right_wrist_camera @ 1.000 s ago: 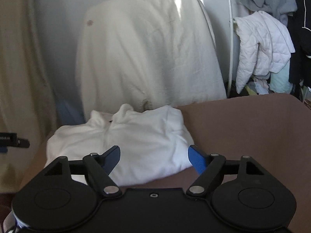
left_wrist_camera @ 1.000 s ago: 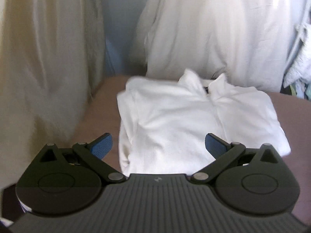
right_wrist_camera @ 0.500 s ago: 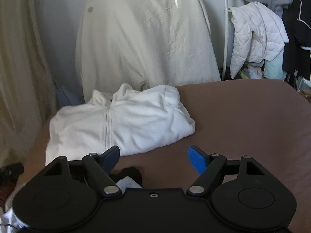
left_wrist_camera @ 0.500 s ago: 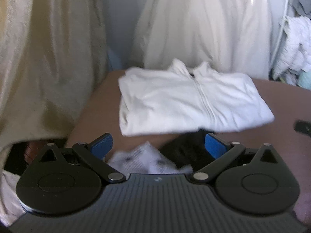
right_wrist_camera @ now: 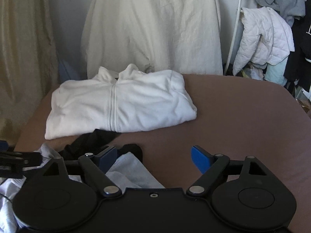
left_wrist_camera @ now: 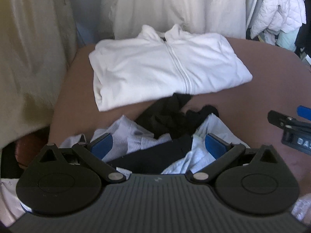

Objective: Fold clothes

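Note:
A white zip-up jacket [left_wrist_camera: 165, 68] [right_wrist_camera: 120, 99] lies folded on the far left part of the brown table [left_wrist_camera: 272, 73] [right_wrist_camera: 243, 112]. Nearer to me is a loose heap of clothes: black garments [left_wrist_camera: 171, 116] [right_wrist_camera: 93, 141] and pale blue-white ones [left_wrist_camera: 132, 134] [right_wrist_camera: 130, 169]. My left gripper [left_wrist_camera: 158, 144] hangs open just above this heap, with nothing between its blue pads. My right gripper [right_wrist_camera: 154, 156] is open too, over the heap's right edge and bare table; it also shows at the right edge of the left wrist view as the right gripper [left_wrist_camera: 289, 124].
A big white-covered shape [right_wrist_camera: 153, 29] stands behind the table. Beige curtain [left_wrist_camera: 29, 58] hangs on the left. A rack with a white quilted jacket [right_wrist_camera: 264, 38] and other clothes stands at the right. Bare brown table spreads to the right of the folded jacket.
Both grippers have drawn back from the folded white jacket toward the near edge. The heap of black and pale clothes has come into view beneath them. Both stayed open.

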A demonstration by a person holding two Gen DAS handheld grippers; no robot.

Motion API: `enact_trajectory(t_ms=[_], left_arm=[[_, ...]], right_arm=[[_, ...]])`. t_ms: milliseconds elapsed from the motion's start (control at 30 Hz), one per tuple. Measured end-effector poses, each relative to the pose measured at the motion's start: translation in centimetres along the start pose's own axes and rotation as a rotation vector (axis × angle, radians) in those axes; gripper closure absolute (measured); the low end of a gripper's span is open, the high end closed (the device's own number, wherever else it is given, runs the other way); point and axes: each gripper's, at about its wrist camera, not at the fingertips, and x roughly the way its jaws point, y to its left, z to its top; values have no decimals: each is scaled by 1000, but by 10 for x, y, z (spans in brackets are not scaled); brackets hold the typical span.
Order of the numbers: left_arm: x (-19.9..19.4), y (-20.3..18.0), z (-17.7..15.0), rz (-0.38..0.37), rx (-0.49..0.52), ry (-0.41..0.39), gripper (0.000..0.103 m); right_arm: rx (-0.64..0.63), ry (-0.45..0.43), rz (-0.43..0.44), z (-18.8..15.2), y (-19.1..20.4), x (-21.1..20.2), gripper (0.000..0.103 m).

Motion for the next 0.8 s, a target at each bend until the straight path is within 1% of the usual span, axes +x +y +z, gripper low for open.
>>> enact_trajectory(t_ms=[100,200,300,533,667,800], left_arm=[[2,5,-8,-18,-41,-47,0],[9,11,-20,-37,-100,-28,0],[11,12,-24,-21,-91,-22,0],[3,13,-24,10,-62,-77,0],[-1,12,-23,32,-37,-109,0],[-4,11,-22,27,-37,-132,0]], right_arm=[[-3,-7,0,2,3,-9,14],[-5,-12,10,3,5,-16,14],[-10,-17,18,4,10,-19,13],[-31,-31,24,3,19,-17,13],[-56,-27,11,3,27,-14,13],[-57,-27,14,3,28,-13,13]])
